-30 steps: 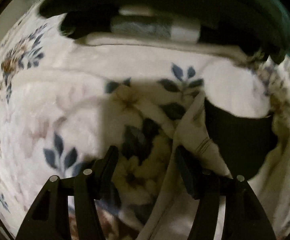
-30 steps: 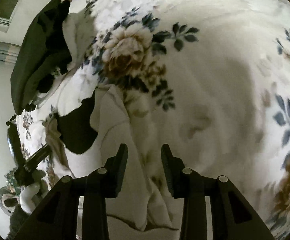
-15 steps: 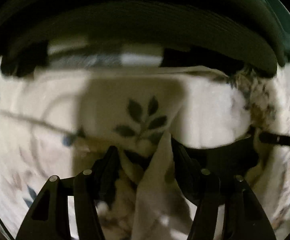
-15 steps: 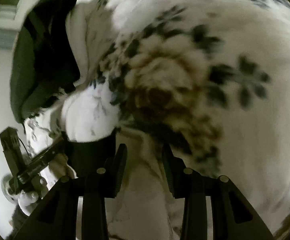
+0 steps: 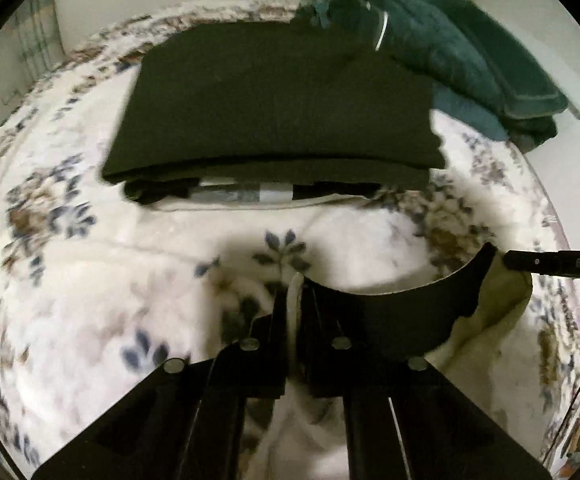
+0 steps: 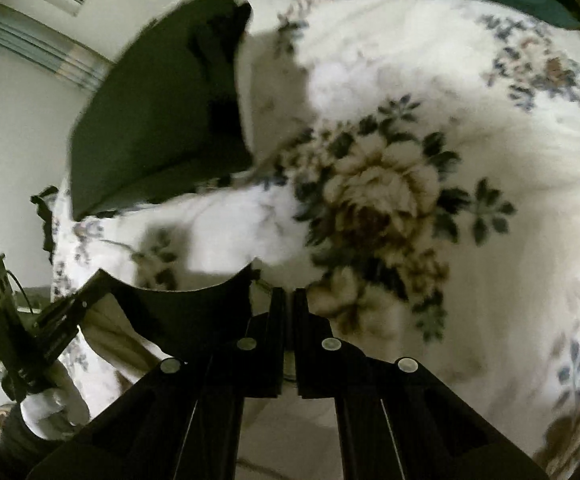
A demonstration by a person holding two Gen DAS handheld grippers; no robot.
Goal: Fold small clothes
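Observation:
A small cream garment [image 5: 497, 320] with a black panel [image 5: 401, 312] hangs stretched between my two grippers above the floral blanket [image 5: 70, 280]. My left gripper [image 5: 294, 296] is shut on the garment's cream edge. From the right, the other gripper's fingers [image 5: 537, 261] pinch the far corner. In the right wrist view my right gripper [image 6: 291, 296] is shut on the garment, and the black panel [image 6: 194, 312] sags to the left toward the left gripper's fingers [image 6: 78, 300]. Cream cloth [image 6: 110, 336] droops below them.
A stack of folded dark clothes [image 5: 278, 104] lies on the blanket beyond the garment, and it also shows as the dark stack [image 6: 158, 120] in the right wrist view. Folded teal towels [image 5: 469, 56] sit behind it at the right. A white wall and curtains stand past the bed.
Both grippers went from open around the garment's edge to shut on it. Both rose, lifting the garment off the blanket, and the whole dark stack came into view.

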